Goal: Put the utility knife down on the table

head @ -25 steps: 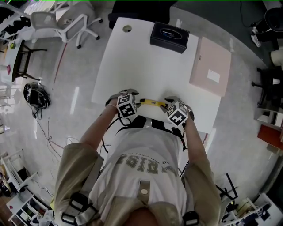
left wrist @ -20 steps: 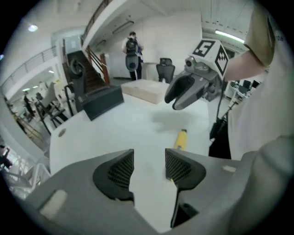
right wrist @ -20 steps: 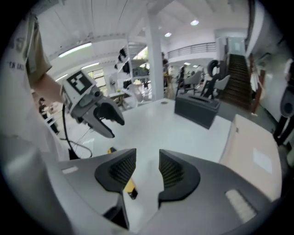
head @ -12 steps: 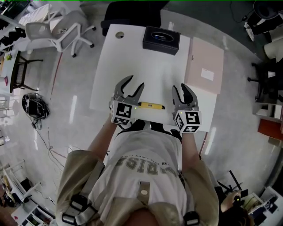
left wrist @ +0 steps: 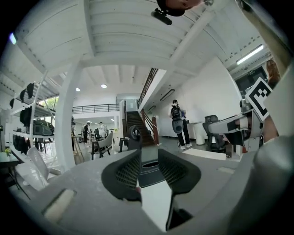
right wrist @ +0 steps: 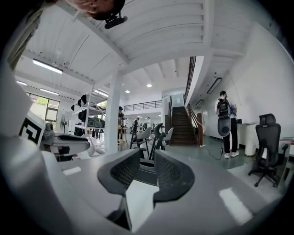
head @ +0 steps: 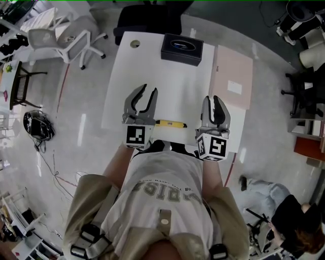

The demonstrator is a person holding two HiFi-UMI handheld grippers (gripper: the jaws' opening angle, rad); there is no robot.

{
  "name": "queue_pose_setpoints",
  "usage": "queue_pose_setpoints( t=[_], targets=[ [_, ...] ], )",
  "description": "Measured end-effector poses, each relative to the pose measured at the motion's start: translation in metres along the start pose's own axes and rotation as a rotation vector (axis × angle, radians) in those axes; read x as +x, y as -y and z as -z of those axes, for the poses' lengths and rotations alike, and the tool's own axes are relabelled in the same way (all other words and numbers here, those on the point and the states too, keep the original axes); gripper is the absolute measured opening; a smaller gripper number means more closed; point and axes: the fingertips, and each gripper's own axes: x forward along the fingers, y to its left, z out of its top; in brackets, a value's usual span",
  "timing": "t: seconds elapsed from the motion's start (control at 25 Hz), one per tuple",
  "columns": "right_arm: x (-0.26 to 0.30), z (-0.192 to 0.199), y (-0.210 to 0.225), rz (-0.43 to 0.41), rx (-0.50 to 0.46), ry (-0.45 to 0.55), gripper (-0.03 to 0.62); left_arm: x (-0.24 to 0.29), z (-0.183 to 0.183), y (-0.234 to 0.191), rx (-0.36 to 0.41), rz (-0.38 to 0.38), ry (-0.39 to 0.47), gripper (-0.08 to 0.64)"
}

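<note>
A white table stands on a glossy pale grey floor, seen from steeply above. The utility knife, yellow with a dark end, lies flat on the table's near edge. It sits between the two claws and below them in the head view, and neither touches it.

The left claw and the right claw are both held over the near part of the table, pointing away from the person. Each claw's jaws have just been closing, yet they stand apart. Nothing is gripped: the gap in each gripper view shows only the white tabletop and a dark box beyond.

That black box rests at the table's far edge, with a small round hole in the top near the far left corner. A pale pink board with a white label lies along the table's right side.

A white office chair stands off the far left corner, and a black chair behind the far edge. A tangle of cables lies on the floor to the left. Another person is low on the floor at the lower right.

The gripper views show a tall white hall with a ribbed ceiling and a white column. A dark staircase rises at the back, and a person with a backpack stands beside it.
</note>
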Motion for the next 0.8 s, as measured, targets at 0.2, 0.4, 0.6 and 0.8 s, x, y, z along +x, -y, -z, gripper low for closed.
queue_pose_setpoints(
  t=[0.2, 0.4, 0.6, 0.8],
  targets=[
    [-0.001, -0.004, 0.002, 0.007, -0.009, 0.008, 0.059, -0.004, -0.011, -0.003, 0.015, -0.032, 0.036, 0.063],
    [-0.005, -0.015, 0.002, 0.024, -0.043, 0.04, 0.002, -0.01, -0.019, -0.007, -0.009, -0.065, 0.069, 0.012],
    [-0.008, -0.023, -0.003, 0.033, -0.06, 0.064, 0.002, -0.012, -0.028, -0.01, -0.019, -0.067, 0.109, 0.012],
    [-0.006, -0.029, -0.007, 0.025, -0.067, 0.082, 0.002, -0.012, -0.033, -0.009, -0.005, -0.062, 0.127, 0.012]
  ],
)
